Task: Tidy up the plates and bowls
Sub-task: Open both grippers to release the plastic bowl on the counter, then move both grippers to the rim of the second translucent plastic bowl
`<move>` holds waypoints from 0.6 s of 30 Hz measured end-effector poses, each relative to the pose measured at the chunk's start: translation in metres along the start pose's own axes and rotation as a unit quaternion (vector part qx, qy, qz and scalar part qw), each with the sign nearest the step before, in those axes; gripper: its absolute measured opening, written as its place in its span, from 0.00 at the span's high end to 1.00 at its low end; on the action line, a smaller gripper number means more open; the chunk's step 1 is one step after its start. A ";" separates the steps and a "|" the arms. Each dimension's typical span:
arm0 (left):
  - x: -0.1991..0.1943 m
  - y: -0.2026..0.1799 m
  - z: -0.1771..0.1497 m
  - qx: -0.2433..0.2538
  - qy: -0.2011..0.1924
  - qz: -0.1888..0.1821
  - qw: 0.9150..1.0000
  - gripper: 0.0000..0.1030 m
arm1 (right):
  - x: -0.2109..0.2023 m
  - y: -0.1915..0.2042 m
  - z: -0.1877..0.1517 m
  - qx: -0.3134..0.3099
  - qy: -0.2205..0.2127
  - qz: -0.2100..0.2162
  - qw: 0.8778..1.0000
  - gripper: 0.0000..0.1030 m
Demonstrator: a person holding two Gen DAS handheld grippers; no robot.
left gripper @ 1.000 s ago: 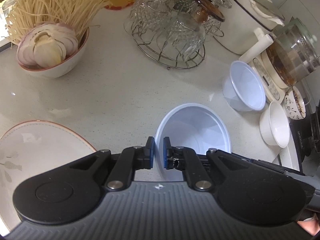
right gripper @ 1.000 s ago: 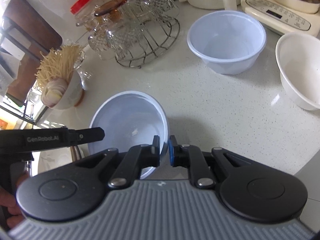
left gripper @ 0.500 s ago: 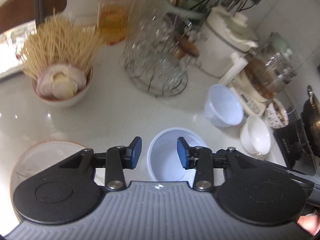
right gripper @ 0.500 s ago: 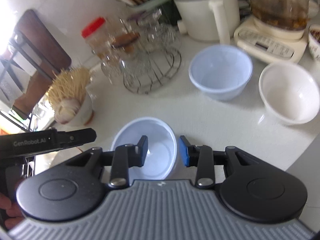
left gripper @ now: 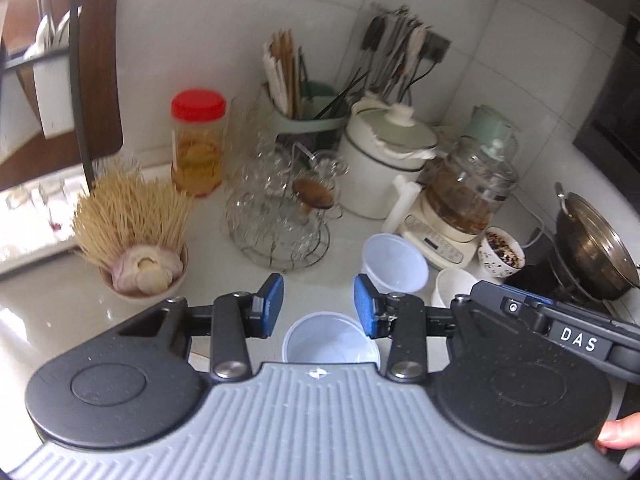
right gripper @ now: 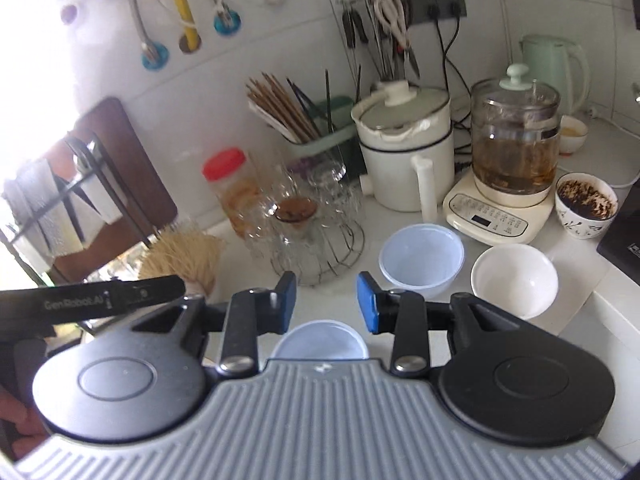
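Observation:
A pale blue plastic bowl (left gripper: 330, 340) (right gripper: 320, 342) stands upright on the white counter, below and just behind both grippers. My left gripper (left gripper: 319, 306) is open and empty, raised above it. My right gripper (right gripper: 326, 302) is open and empty, also raised above it. A second pale blue bowl (left gripper: 394, 262) (right gripper: 421, 258) stands farther back to the right. A white ceramic bowl (right gripper: 514, 280) (left gripper: 454, 286) sits right of that one.
A wire rack of glass cups (left gripper: 280, 216) (right gripper: 316, 236) stands behind the near bowl. A bowl of noodles and onion (left gripper: 138, 248) is at left. A tea maker (right gripper: 508, 176), white pot (right gripper: 404, 148), patterned cup (right gripper: 586, 204) and red-lidded jar (left gripper: 198, 144) line the back.
Both grippers let go of the near blue bowl, opened wide and rose up and back from it. The bowl stays on the counter.

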State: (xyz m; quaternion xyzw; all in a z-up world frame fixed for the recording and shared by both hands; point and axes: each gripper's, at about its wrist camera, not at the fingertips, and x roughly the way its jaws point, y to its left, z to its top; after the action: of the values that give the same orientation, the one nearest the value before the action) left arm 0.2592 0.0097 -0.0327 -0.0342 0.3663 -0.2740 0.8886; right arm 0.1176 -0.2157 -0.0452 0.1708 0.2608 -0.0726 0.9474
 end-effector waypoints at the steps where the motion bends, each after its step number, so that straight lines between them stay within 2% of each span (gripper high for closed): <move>1: -0.005 -0.001 -0.001 0.003 0.000 -0.003 1.000 0.57 | -0.004 0.003 -0.001 -0.002 -0.002 -0.004 1.000 0.63; 4: -0.013 -0.002 -0.007 0.009 0.002 -0.018 1.000 0.57 | -0.014 0.010 -0.008 -0.001 -0.002 -0.016 1.000 0.63; 8: -0.013 -0.007 -0.015 0.023 0.016 -0.021 0.999 0.57 | -0.021 0.013 -0.017 -0.005 0.000 -0.030 1.000 0.64; 13: -0.004 -0.015 -0.014 0.027 0.022 -0.018 0.999 0.57 | -0.020 0.002 -0.016 0.001 -0.009 -0.046 0.999 0.64; 18: 0.016 -0.029 -0.004 0.028 0.022 -0.009 0.999 0.57 | -0.008 -0.021 -0.005 0.001 -0.006 -0.042 0.999 0.64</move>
State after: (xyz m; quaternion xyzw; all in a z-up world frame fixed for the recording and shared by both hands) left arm 0.2522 -0.0225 -0.0384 -0.0071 0.3777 -0.2931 0.8783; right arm 0.1042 -0.2326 -0.0512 0.1603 0.2617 -0.1136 0.9449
